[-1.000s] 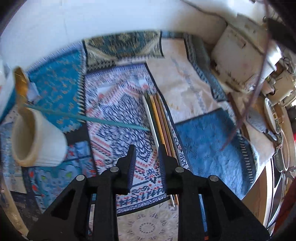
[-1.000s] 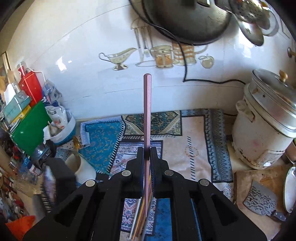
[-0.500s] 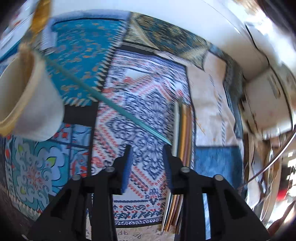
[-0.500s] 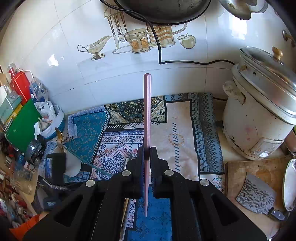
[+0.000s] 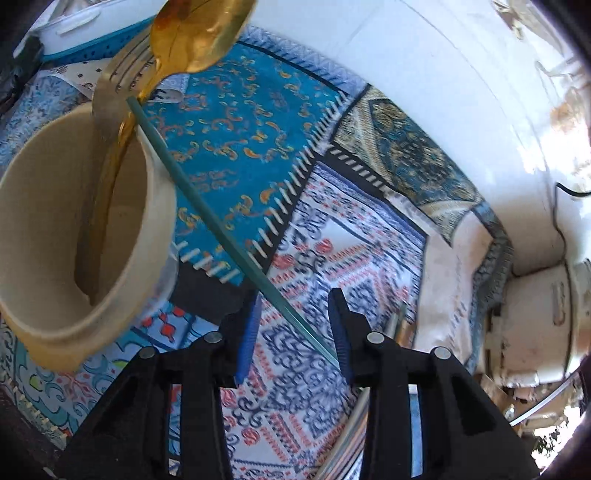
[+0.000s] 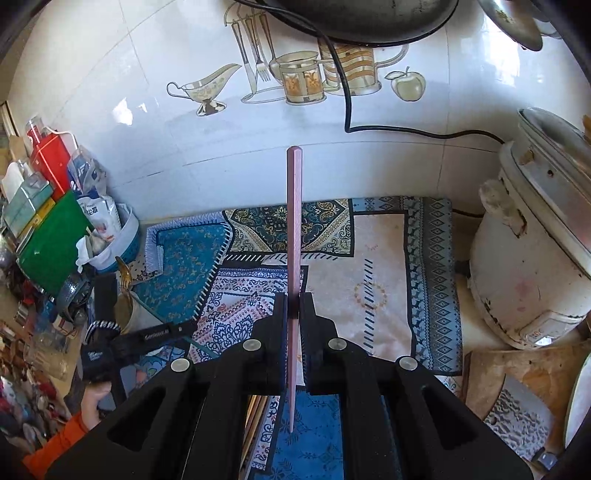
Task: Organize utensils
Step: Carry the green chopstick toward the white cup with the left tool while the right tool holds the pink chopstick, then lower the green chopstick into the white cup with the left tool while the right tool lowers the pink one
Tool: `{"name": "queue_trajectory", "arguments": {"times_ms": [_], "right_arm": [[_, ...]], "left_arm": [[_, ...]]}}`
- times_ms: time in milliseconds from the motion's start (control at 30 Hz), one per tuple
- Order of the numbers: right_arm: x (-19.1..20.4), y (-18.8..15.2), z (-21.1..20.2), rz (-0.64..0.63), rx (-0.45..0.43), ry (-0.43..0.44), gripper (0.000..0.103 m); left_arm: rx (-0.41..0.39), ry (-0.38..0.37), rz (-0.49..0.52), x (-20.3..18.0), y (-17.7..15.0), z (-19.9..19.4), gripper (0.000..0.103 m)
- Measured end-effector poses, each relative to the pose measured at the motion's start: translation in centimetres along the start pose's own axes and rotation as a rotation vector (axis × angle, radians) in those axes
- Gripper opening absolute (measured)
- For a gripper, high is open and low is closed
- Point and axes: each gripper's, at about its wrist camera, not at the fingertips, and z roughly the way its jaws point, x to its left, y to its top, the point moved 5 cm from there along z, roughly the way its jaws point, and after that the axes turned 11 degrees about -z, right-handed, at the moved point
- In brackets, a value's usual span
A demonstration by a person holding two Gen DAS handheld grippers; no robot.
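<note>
Kitchen counter, utensil sorting, partly done; all places reckoned from the cream holder cup. Largest item: white rice cooker, far to the cup's right against the tiled wall, with a dark cable and hanging pans above. Next: patterned mats overlapping to cover the counter from beneath the cup rightward to the cooker. Wooden cutting board with cleaver, in front of the cooker, well apart from the cup. Clutter of boxes, bags and a green board behind and left of the cup. The cup itself holds a gold spoon and a fork — judged as work already done. Green chopstick: one end leans at the cup's rim, the shaft slants down to the right across the mats, its low end passing between the parted, wide-set fingers of the left gripper, which grips nothing. Pink chopstick: upright, pinched between the closed fingers of the right gripper, raised above the mats well right of the cup. Remaining chopsticks, a loose row flat on the mat right of the cup — judged as still to be gathered, along with the green and pink ones.
</note>
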Motion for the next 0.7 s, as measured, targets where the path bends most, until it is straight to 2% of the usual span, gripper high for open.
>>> {"name": "queue_trajectory", "arguments": {"times_ms": [33,67,267,533,700], "right_arm": [[0.0,0.1,0.1,-0.004,0.001,0.002,0.006],[0.0,0.1,0.1,-0.007,0.001,0.003,0.006],[0.1,0.5,0.2,-0.011,-0.002,0.012,0.006],[1.9,2.0,-0.1,-0.03,-0.037,0.029,0.006],[4.5,3.7,-0.2,-0.064,-0.069,0.053,0.006]], "left_arm": [[-0.003,0.003,0.0,-0.1,0.1,0.1,0.025],[-0.003,0.004,0.005,-0.2,0.2,0.1,0.014],[-0.049,-0.033,0.067,-1.9,-0.1,-1.5,0.005],[-0.148,-0.077,0.218,-4.9,-0.5,-7.3,0.004],[-0.221,-0.102,0.248,-4.9,0.4,-11.7,0.003]]}}
